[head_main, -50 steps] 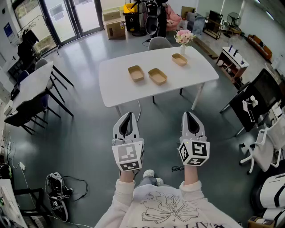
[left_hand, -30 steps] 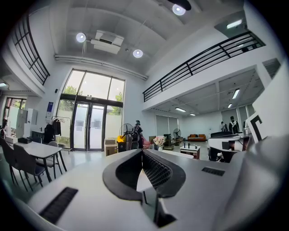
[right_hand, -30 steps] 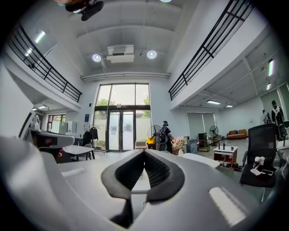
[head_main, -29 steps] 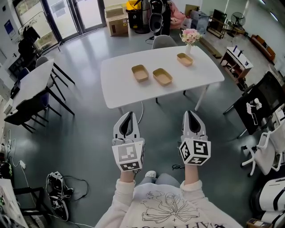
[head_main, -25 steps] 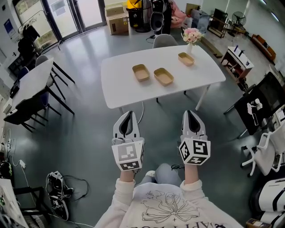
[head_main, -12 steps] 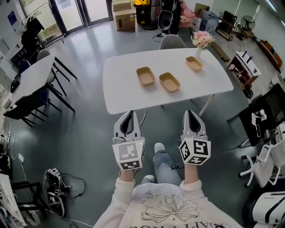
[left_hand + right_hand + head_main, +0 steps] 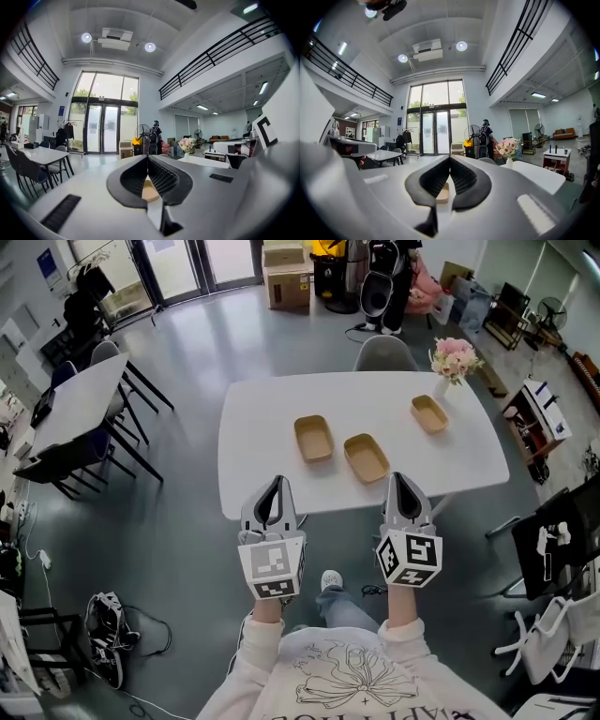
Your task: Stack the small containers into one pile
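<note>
Near white table (image 7: 262, 427), left tool (image 7: 275, 481), right tool (image 7: 397, 477), both closed, empty, sweatshirt print (image 7: 349, 679) unreadable

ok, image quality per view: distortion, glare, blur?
Head view: sharp, evenly lit, edges bowed, faint sheen on the floor. Left gripper view: heavy fisheye, black corners, windows very bright. Right gripper view: same fisheye, ceiling lights flare, fingers fill the lower frame.
</note>
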Demonstrator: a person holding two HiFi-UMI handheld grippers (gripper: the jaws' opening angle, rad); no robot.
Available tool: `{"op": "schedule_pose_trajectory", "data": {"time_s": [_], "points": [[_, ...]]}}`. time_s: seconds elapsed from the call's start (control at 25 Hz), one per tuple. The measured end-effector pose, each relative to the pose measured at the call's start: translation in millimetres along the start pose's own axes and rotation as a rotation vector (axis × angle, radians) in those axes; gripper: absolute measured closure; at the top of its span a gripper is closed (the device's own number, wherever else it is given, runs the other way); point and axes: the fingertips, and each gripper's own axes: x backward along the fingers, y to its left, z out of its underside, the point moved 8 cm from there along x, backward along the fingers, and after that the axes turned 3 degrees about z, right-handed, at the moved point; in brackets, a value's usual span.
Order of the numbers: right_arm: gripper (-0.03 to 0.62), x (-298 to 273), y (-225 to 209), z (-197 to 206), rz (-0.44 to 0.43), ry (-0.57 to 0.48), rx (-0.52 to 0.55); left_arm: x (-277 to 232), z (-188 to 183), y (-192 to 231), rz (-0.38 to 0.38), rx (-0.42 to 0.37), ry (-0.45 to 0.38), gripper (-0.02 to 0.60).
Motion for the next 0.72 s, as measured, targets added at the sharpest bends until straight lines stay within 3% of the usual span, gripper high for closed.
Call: {"op": "schedule_pose_trajectory", "data": {"time_s": [0.52,0.72], "points": [[0.577,-137,-18,7,-0.162,0.057,-0.010,-104,-6,16,-0.116,0.023,0.035,0.574],[0.531,-165,-14,19,-0.200,0.097,-0.027,-125,4,25,-0.131,0.034,0.063,0.574]]}}
